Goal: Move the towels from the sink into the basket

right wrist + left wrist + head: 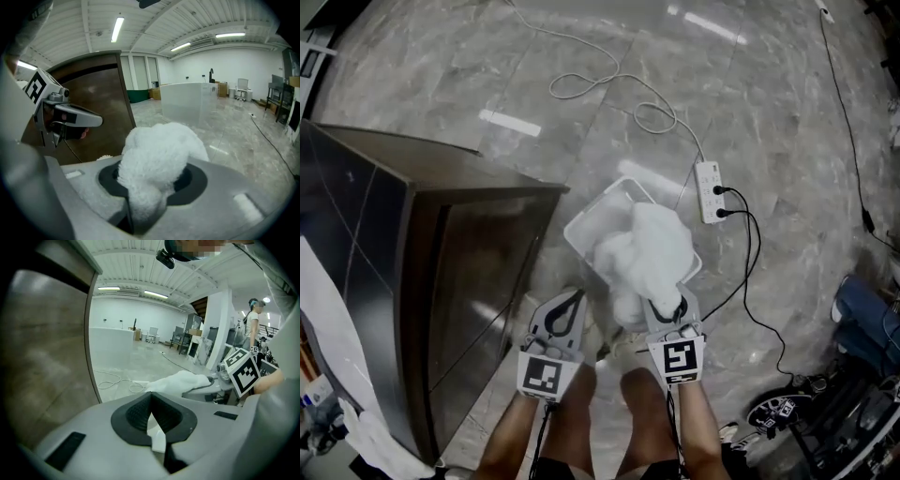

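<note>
Towel [652, 248] covers most of basket [592, 208] interior; right gripper [666, 309] jaw tips buried in it.

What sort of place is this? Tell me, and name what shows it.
Probably a large, sparsely furnished indoor hall or workshop, not a home. There is a wide polished stone-look floor, a ribbed ceiling with strip lights, and a power strip lying on the floor.

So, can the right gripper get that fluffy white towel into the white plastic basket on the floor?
Probably yes: the right gripper, shut on the white towel, is at the white basket's near rim, and its open top looks unblocked.
</note>
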`<state>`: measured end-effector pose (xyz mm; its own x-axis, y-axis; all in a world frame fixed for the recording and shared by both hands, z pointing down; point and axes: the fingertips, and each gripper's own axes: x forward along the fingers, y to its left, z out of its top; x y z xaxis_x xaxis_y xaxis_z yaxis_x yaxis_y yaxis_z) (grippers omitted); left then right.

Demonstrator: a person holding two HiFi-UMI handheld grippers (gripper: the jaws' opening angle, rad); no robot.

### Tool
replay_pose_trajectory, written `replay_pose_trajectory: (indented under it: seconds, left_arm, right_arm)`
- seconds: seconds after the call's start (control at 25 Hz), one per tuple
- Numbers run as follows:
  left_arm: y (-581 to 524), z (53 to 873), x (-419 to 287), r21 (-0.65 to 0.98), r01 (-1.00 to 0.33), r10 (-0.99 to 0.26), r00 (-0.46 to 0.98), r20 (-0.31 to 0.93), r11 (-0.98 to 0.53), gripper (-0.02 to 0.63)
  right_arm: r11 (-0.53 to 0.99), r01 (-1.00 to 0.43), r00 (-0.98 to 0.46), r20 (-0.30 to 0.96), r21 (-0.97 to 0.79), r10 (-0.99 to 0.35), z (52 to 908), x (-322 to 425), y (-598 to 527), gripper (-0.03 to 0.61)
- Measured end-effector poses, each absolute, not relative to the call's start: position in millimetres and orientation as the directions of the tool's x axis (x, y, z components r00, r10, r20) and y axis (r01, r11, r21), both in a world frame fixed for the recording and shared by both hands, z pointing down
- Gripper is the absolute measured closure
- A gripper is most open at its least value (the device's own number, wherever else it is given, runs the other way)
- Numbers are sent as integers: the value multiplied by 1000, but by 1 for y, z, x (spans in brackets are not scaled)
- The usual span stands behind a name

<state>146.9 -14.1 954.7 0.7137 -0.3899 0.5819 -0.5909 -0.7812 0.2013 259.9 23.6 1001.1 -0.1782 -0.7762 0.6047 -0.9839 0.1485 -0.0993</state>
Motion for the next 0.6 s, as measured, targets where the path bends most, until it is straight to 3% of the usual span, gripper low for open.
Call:
replay_pose_trajectory:
  seconds: [0.6]
  left_arm:
    - [-13, 1071, 147, 227, -617, -364, 679, 637, -754, 604]
  right_arm:
    - [134, -979, -204, 671, -156, -713, 1152, 257, 26, 398]
